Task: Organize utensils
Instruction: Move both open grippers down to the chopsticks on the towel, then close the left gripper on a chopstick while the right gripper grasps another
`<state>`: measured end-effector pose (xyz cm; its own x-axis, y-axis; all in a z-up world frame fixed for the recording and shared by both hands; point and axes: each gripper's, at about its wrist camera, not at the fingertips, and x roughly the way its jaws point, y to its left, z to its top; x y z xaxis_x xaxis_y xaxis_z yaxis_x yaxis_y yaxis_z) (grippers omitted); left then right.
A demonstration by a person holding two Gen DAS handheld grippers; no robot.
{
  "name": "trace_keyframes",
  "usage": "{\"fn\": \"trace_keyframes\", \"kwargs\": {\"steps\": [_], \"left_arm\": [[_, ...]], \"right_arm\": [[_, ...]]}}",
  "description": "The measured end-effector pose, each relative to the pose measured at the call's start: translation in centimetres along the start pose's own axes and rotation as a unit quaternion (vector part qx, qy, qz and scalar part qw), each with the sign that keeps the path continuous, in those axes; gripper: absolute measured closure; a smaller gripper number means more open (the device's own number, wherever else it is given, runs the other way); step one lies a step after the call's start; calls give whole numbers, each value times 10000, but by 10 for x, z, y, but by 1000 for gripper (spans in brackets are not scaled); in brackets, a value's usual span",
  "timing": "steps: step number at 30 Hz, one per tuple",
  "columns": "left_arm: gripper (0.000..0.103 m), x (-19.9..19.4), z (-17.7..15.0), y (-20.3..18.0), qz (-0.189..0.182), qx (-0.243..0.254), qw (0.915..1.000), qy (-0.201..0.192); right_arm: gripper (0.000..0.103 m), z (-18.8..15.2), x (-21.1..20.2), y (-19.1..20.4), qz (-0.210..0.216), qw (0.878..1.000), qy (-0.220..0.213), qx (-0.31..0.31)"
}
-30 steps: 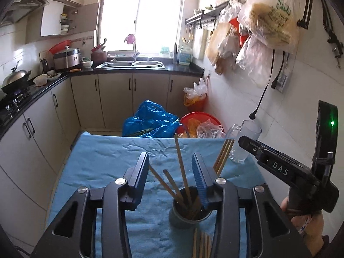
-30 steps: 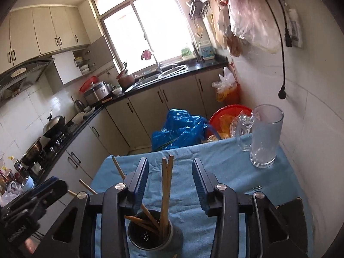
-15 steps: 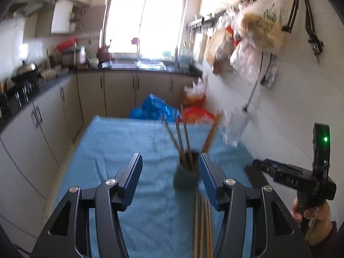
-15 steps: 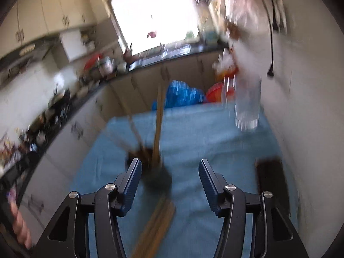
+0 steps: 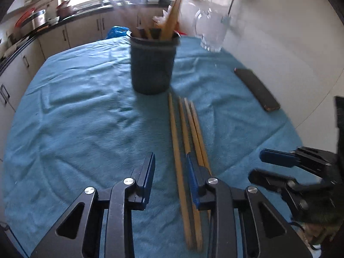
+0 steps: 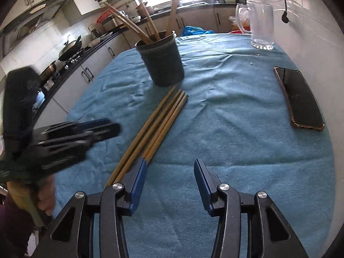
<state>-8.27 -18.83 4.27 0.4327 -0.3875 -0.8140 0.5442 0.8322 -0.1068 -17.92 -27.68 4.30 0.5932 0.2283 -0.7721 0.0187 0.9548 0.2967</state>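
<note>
- The left tongs (image 5: 171, 177) hang low over the blue-clothed surface (image 5: 81, 116), jaws closing and narrow. One chopstick of the loose bundle runs up through the gap, but the pads do not press on it.
- The right tongs (image 6: 171, 180) stand somewhat wider, jaws also closing, with only cloth between them. Their left finger (image 6: 138, 178) sits over the near ends of the chopsticks.
- Four loose chopsticks (image 6: 154, 126) lie side by side on the cloth, pointing toward the holder.
- Beyond them stands a dark round holder (image 6: 162, 63), upright, with more chopsticks leaning out of it.
- A black phone (image 6: 300, 99) lies flat near the right edge.
- Farthest, a clear glass mug (image 6: 261, 26) stands by the wall.
</note>
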Motion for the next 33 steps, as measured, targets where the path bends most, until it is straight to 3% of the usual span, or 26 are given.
{"fn": "trace_keyframes", "kwargs": {"steps": [4,8,14,17,23,33], "left_arm": [[75,27,11,-8,158,79,9995,258],[96,41,17,-10,395,174,9983,386],[97,32,10,18,179,-452,9980,405],[97,22,0,29,89,-655,9969,419],[97,14,-11,38,-63,-817,9959,383],[97,13,-15,45,-258,-1334,9899,399]], "right_arm": [[53,-7,4,5,89,10000,6,-13],[53,-8,15,9,154,9998,85,29],[54,-3,33,23,219,9995,226,-78],[66,1,45,32,155,9992,315,-179],[85,5,55,43,-297,9986,306,-311],[92,7,58,46,-976,9936,397,-399]]}}
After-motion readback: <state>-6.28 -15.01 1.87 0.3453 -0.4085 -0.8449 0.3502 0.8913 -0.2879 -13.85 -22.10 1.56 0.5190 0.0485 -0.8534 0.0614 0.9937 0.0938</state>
